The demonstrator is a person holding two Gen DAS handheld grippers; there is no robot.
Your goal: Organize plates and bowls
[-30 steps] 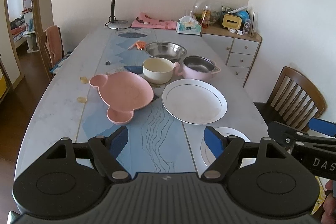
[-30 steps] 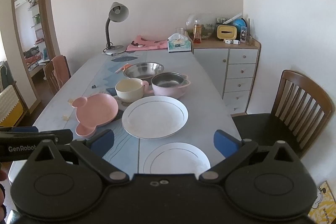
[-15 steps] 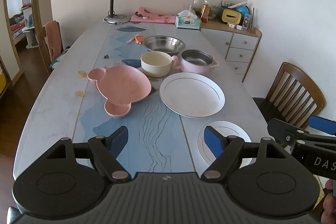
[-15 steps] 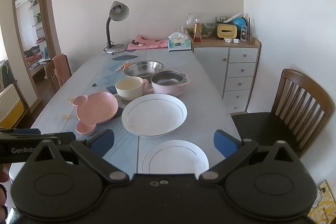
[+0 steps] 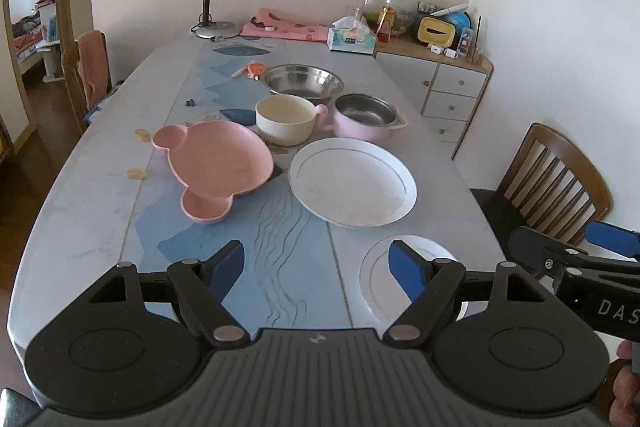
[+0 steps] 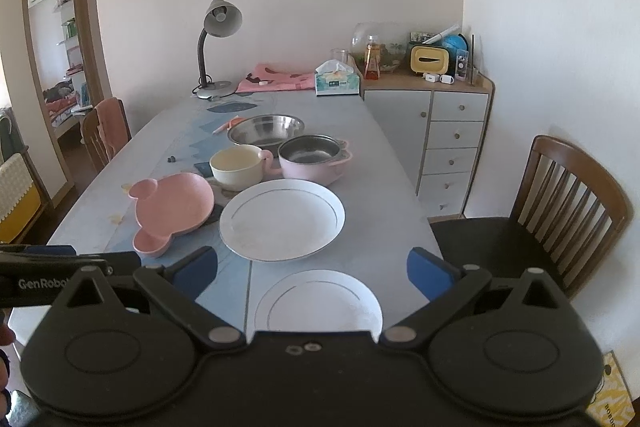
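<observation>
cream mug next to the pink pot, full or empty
Empty: the cream mug stands upright on the table and both views show its bare inside, nothing in it.

The steel bowl (image 5: pixel 303 79) is gleaming like polished metal, the two white plates (image 5: pixel 352 181) are looking glossy and smooth, the pink bear-shaped plate (image 5: pixel 218 159) is showing matt, and the desk (image 5: pixel 92 195) is looking smooth.

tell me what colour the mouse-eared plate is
Pink, the mouse-eared plate shows best in the left wrist view.
</observation>
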